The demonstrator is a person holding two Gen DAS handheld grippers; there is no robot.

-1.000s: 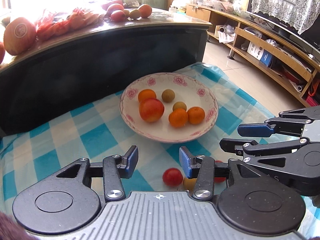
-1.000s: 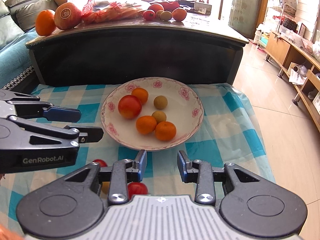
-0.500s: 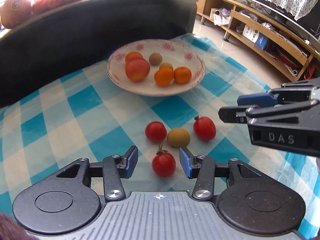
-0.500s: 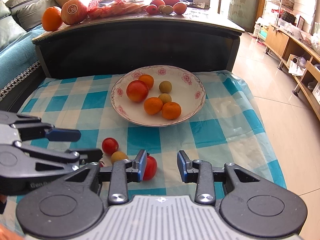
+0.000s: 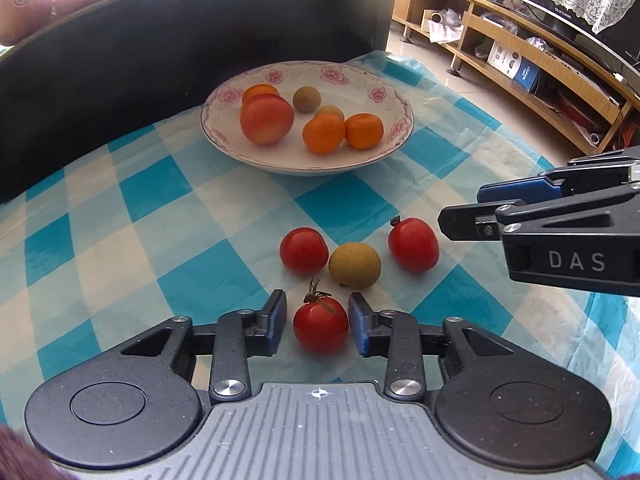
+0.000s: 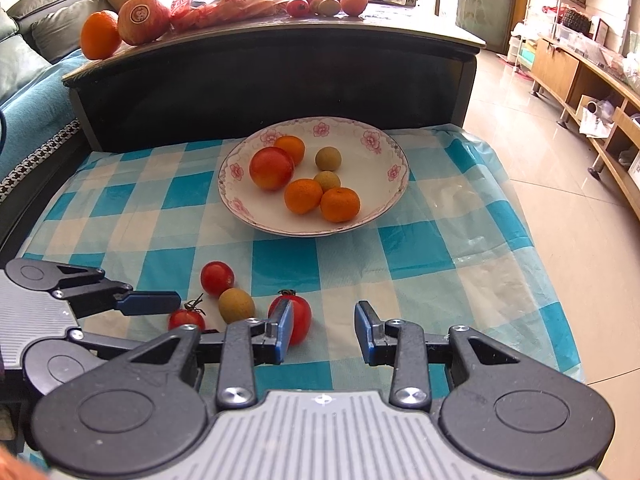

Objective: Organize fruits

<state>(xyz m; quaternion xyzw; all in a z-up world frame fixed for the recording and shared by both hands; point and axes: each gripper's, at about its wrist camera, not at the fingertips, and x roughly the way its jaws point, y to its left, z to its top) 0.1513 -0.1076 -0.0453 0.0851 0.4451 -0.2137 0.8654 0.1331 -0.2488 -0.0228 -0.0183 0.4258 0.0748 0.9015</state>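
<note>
The left gripper (image 5: 318,322) is angling steeply down at the checked cloth (image 5: 132,216), and its jaws are closing around a stemmed cherry tomato (image 5: 321,330) that is sitting between the blue pads (image 5: 276,320). A thin gap is still showing on each side, so the pads are not yet pressing the fruit. Just beyond those fingertips, a second cherry tomato (image 5: 303,250) is lying to the left, a small tan fruit (image 5: 354,265) is touching it on the right, and a third cherry tomato (image 5: 413,245) is sitting a little further right, just below the tips of the other tool.

The right gripper (image 6: 324,330) is tilting down as well, hovering over the cloth with its jaws partly spread and nothing between them. The third tomato is lying just outside its left pad, partly hidden behind it; whether they are touching cannot be told.

Well ahead of both tools, a floral-rimmed plate (image 6: 384,152) is resting on the cloth against the dark table (image 6: 280,76). It is holding a red-orange apple-like fruit (image 6: 271,168), three mandarins (image 6: 303,196), two of them side by side at the front, and two small tan fruits (image 6: 328,159). More oranges (image 6: 100,35) and bagged fruit are lying on the tabletop far beyond.
</note>
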